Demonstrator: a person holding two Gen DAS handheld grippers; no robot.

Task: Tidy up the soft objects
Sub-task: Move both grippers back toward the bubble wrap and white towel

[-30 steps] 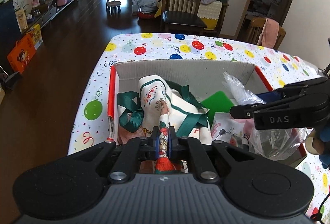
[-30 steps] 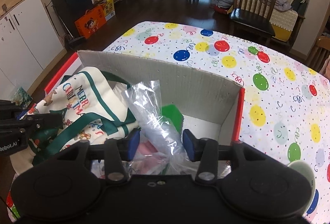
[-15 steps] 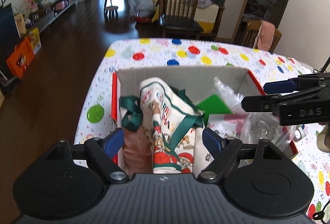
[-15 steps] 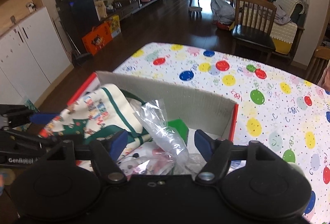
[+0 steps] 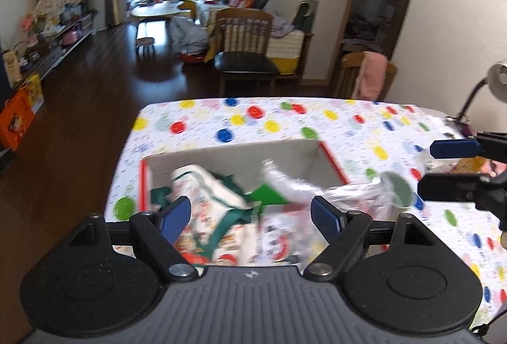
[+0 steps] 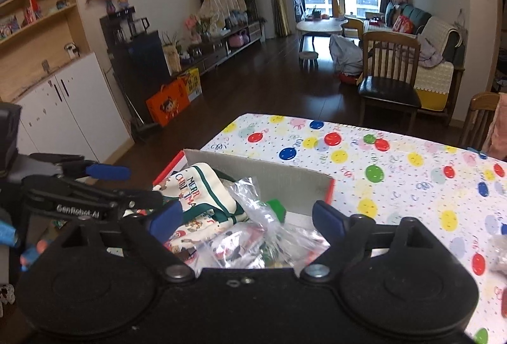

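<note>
An open cardboard box (image 5: 234,158) (image 6: 263,174) with red edges stands on the balloon-print table. A white Christmas tote bag (image 5: 206,185) (image 6: 202,190) with green straps lies in its left half. A crumpled clear plastic bag (image 5: 291,182) (image 6: 263,225) and something green (image 5: 269,195) lie to the bag's right. My left gripper (image 5: 250,219) (image 6: 104,182) hovers open above the tote bag and holds nothing. My right gripper (image 6: 247,217) (image 5: 456,166) hangs above the plastic bag, its jaws opening, with nothing pressed between the pads.
The balloon-print tablecloth (image 6: 396,173) stretches right of and beyond the box. A round green and white cup (image 5: 396,192) stands by the box's right side. A desk lamp (image 5: 497,78) rises at the far right. Wooden chairs (image 5: 245,49) stand past the table's far edge.
The left gripper let go of the tote bag and opened wide. The right gripper widened off the plastic bag. Both rose and drew back from the box.
</note>
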